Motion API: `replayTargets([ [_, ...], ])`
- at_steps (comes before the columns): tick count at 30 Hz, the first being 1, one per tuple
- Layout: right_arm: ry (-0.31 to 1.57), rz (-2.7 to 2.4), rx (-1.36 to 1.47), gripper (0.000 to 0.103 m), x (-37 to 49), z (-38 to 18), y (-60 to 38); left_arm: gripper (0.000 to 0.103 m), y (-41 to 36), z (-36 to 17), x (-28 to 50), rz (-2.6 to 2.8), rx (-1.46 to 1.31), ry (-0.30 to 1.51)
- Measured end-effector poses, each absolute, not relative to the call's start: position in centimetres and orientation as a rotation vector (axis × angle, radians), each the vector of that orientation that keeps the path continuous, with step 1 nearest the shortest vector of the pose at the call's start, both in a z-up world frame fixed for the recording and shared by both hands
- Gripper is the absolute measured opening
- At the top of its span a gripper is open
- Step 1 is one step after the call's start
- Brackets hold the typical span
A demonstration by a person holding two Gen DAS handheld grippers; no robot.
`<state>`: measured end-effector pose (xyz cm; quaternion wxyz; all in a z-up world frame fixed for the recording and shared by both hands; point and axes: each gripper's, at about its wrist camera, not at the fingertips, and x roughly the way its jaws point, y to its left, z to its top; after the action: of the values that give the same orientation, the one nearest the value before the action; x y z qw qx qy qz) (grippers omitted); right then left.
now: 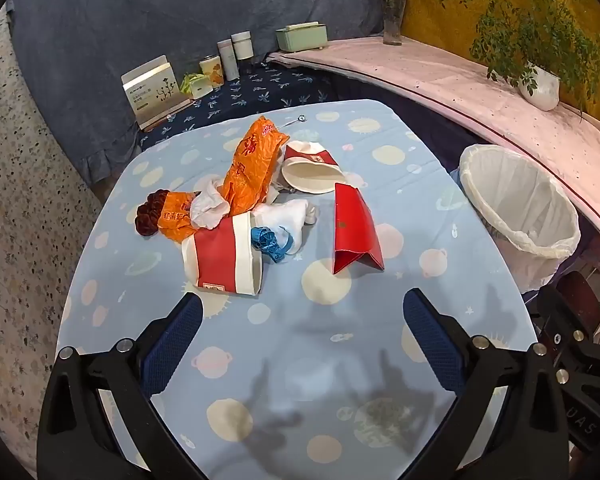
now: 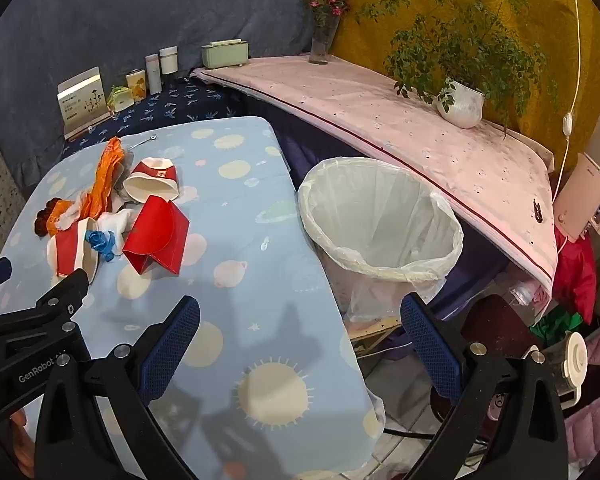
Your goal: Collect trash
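Left wrist view
- My left claw (image 1: 303, 312): released, both blue pads spread wide with nothing between them, hanging over bare tablecloth (image 1: 340, 380).
- Trash pile: just ahead of my pads, mid-table. Nearest is a crushed red-and-white paper cup (image 1: 222, 258) on its side; a blue ribbon (image 1: 270, 242) touches its right edge.
- Behind the cup: white crumpled tissue (image 1: 288, 216), an orange plastic bag (image 1: 248, 172) stretched toward the far edge, a dark red scrunchie-like thing (image 1: 150, 212) on the left.
- Second paper cup (image 1: 312, 168): tipped over, mouth facing me, beside the bag.
- Red folded card (image 1: 354, 230): apart from the pile, to its right.
- Trash bin (image 1: 520, 208): off the table's right edge, white liner, looks empty inside.

Right wrist view
- My right claw (image 2: 300, 316): released, pads wide apart, nothing gripped, straddling the table's right edge.
- Bin: straight ahead, just beside the table, mouth open.
- Trash: far left of my pads, on the cloth.
- My other gripper: its black frame shows at lower left.
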<state>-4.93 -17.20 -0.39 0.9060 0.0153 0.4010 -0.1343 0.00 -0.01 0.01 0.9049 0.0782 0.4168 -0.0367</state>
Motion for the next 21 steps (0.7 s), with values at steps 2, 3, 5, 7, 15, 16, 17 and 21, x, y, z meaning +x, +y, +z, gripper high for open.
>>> replayTargets([
  [2,0.825,-0.279,0.033,0.096,-4.88,-0.4,-17.25,0.096,0.03,0.0,0.07,-0.075,0.162,0.864],
  [3,0.825,-0.279,0.033,0.096,-4.87,-0.41,-17.26,0.096,0.08,0.0,0.12,-0.074,0.161,0.865],
  [5,0.824,-0.277,0.033,0.096,-4.83,-0.41,-17.27,0.096,-0.16,0.02,-0.06,-0.068,0.181,0.85],
  [7,0.824,-0.276,0.03,0.096,-4.81,-0.43,-17.26,0.096,0.01,0.29,0.17,-0.065,0.175,0.856],
  [15,0.828,-0.28,0.036,0.096,-4.79,-0.75,-17.58,0.096,0.25,0.1,0.46,-0.063,0.138,0.872],
  [16,0.829,-0.279,0.035,0.096,-4.47,-0.67,-17.51,0.096,0.25,0.1,0.45,-0.062,0.14,0.869],
  [17,0.831,-0.279,0.034,0.096,-4.4,-0.61,-17.46,0.096,0.23,0.1,0.44,-0.06,0.142,0.868],
  [21,0.835,-0.28,0.028,0.096,-4.26,-0.62,-17.18,0.096,0.23,0.11,0.46,-0.061,0.141,0.867],
])
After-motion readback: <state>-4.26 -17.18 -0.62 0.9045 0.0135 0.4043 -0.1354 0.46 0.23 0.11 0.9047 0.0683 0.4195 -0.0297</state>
